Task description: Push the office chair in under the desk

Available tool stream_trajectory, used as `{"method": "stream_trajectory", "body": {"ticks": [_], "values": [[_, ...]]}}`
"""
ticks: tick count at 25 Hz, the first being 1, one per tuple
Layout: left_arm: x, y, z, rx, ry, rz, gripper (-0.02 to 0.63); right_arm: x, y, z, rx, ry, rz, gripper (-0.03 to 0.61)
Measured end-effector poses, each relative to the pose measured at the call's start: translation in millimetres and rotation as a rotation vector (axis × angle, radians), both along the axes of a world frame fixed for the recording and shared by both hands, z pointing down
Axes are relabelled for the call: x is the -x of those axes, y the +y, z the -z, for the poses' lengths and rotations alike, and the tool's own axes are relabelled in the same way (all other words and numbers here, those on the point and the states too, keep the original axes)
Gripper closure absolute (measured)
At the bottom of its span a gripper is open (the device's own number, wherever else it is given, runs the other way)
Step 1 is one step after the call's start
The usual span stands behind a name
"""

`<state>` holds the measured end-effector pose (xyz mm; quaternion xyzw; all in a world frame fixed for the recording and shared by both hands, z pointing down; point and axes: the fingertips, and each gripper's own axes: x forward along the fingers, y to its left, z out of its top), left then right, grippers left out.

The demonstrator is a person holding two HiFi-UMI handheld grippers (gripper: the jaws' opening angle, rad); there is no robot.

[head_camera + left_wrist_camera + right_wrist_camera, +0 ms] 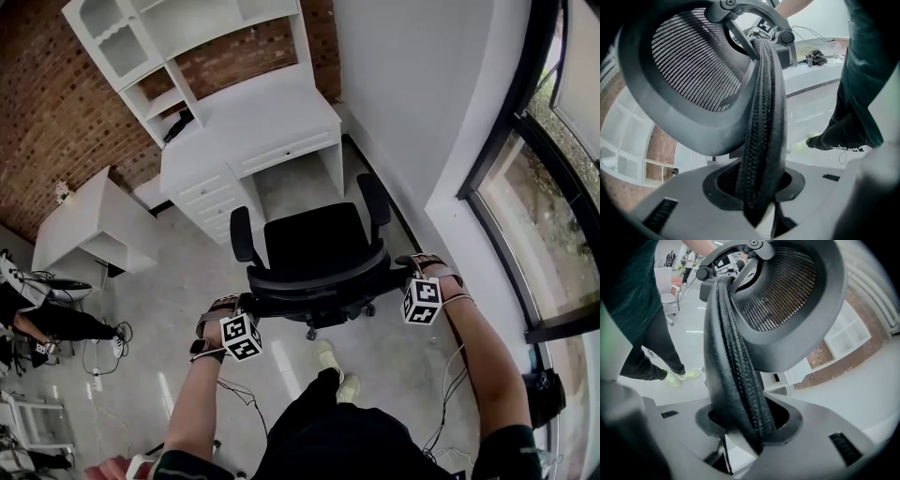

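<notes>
The black office chair stands on the floor facing the white desk, its seat just short of the knee space. My left gripper is at the left edge of the backrest and my right gripper at the right edge. In the left gripper view the padded rim of the mesh backrest runs down between the jaws of the left gripper, which is shut on it. In the right gripper view the same rim sits clamped in the right gripper.
A drawer unit forms the desk's left side, with a hutch above. A low white side table stands further left. The wall and window close the right side. Cables lie on the floor at left.
</notes>
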<state>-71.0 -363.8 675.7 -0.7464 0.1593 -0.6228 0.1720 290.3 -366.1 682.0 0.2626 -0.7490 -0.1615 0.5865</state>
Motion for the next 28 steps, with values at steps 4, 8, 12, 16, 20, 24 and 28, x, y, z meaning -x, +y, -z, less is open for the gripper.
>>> {"method": "stream_trajectory", "body": {"ticks": [4,8,12,16,20,24,28], "values": [[-2,-23,-3,-0.001,0.002,0.015,0.488,-2,-28,-3,-0.003,0.0,0.008,0.433],[-11,-51,-4,0.001,0.001,0.015,0.489,-12,-60,-5,-0.002,0.0,0.017,0.433],[-13,-82,-3,0.001,0.001,0.024,0.489,-14,-96,-3,-0.011,-0.002,0.02,0.431],[-14,-115,-5,0.001,0.0,0.027,0.491,-15,-130,-4,-0.015,-0.001,0.023,0.431],[-12,-145,-5,0.0,0.001,0.033,0.491,-14,-163,-3,-0.021,0.001,0.023,0.43],[-12,-169,-5,0.001,0.001,0.044,0.494,-12,-193,-3,-0.023,0.002,0.032,0.428],[-12,-189,-7,0.006,-0.007,0.048,0.492,-13,-213,-5,-0.018,-0.004,0.043,0.428]]}}
